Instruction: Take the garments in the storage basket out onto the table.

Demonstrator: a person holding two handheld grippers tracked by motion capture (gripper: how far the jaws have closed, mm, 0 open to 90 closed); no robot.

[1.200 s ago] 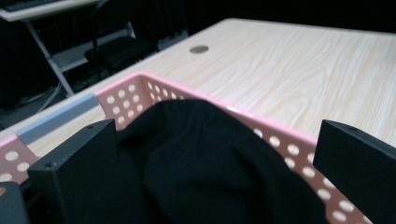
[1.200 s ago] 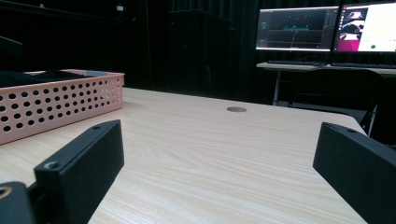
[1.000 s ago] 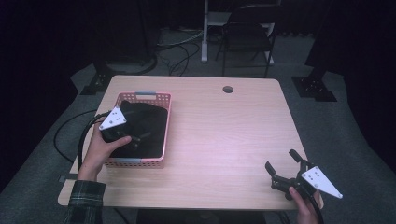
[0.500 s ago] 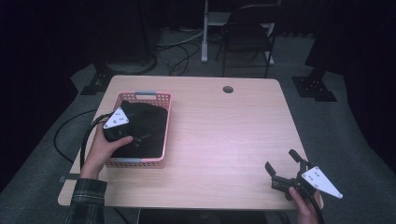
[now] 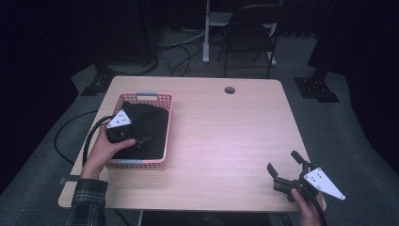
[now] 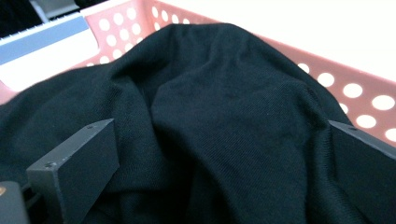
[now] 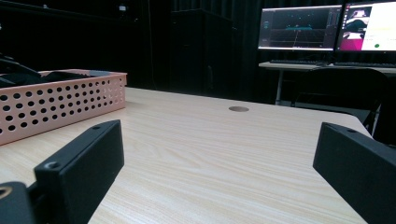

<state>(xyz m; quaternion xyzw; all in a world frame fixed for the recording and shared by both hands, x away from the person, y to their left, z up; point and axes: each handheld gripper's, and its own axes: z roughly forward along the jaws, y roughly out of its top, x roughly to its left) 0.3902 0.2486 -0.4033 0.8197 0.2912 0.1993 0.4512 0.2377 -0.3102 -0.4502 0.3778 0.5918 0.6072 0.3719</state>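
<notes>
Wooden table; pink basket walls ring black cloth; left gripper wide over it; right gripper wide, well apart.

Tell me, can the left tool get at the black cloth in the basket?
Probably yes. The left tool is already over the pink basket, its jaws open around a fold of the black cloth, with nothing between.

Light wooden table with a round cable hole. Grey carpeted floor, cables trailing across it. Dark chair behind table. Two lit monitors on a desk. Surroundings dark, black walls.
</notes>
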